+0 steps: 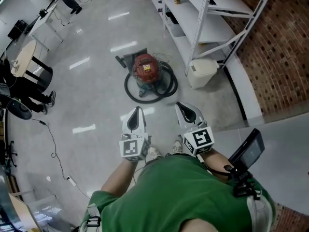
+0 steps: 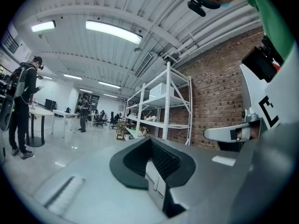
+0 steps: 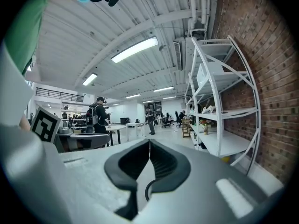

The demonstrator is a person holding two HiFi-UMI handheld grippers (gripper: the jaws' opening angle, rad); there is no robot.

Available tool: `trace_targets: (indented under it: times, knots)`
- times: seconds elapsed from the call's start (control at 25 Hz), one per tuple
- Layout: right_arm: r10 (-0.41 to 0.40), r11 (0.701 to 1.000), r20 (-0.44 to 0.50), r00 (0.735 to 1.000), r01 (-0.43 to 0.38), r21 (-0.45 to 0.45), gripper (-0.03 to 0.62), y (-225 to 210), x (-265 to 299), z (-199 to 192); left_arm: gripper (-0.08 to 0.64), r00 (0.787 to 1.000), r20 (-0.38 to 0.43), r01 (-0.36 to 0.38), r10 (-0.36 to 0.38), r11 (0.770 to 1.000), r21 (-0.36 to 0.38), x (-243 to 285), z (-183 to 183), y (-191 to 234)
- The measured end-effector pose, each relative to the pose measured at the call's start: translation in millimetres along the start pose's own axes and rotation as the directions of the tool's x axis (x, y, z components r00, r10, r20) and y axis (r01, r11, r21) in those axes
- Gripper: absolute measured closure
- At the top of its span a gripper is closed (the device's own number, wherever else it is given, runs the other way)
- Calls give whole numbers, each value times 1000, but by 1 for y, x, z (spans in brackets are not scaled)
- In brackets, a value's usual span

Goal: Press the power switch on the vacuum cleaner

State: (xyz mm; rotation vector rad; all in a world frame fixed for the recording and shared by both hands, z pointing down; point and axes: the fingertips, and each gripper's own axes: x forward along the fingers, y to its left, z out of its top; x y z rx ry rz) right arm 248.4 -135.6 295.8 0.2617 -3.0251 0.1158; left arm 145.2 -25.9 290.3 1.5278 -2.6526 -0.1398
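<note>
The pale glossy floor (image 1: 96, 86) fills most of the head view. A brick wall (image 1: 277, 57) runs along the right. In front of it stands a white rack (image 1: 203, 18), reaching from the right side to the far end of the room. The person's green shirt (image 1: 178, 192) takes up the near edge, and their shoes (image 1: 153, 153) show just past it.

At the far left is a round desk (image 1: 23, 57), with other people standing near it. The red vacuum (image 1: 146, 67) sits on the floor ahead of the person, left of the rack's near post. Its black hose (image 1: 128, 87) is coiled round its base. A white bin (image 1: 202, 71) stands just right of the vacuum, under the rack. A thin cable (image 1: 53, 149) trails over the floor at the near left.

The left gripper (image 1: 138, 110) and the right gripper (image 1: 179, 104) are held side by side in front of the person, pointing toward the vacuum and well short of it. Each gripper's own view shows its jaws together at the tips with nothing between them.
</note>
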Motion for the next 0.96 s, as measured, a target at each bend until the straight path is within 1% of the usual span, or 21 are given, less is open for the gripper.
trace_targets:
  times: [0.16,0.32,0.56,0.72,0.96]
  knots:
    - [-4,1000,1,1000,4,-4,588,-3,1,-2,554,1000,-6,-4,4,1000,-7,1,-3,0]
    - [-4,1000,5,1000,4,-10,588,-6,3,-2,554,1000,-1,-1,1,1000,3,3,-4,-1]
    - [-10,1000,3,1000,10,-16,588,-2,8,0,554,1000,-1,4,-4,1000,-8,6,-2,5]
    - [-14,1000,1,1000,14,-18,588,-1,11,-2,554,999,-36,2,-1,1000,5,3,-15,10]
    - [-1,1000,2,1000,1,-26,589,-3,19,3,554,999,-39,-15,15,1000,5,8,-13,14]
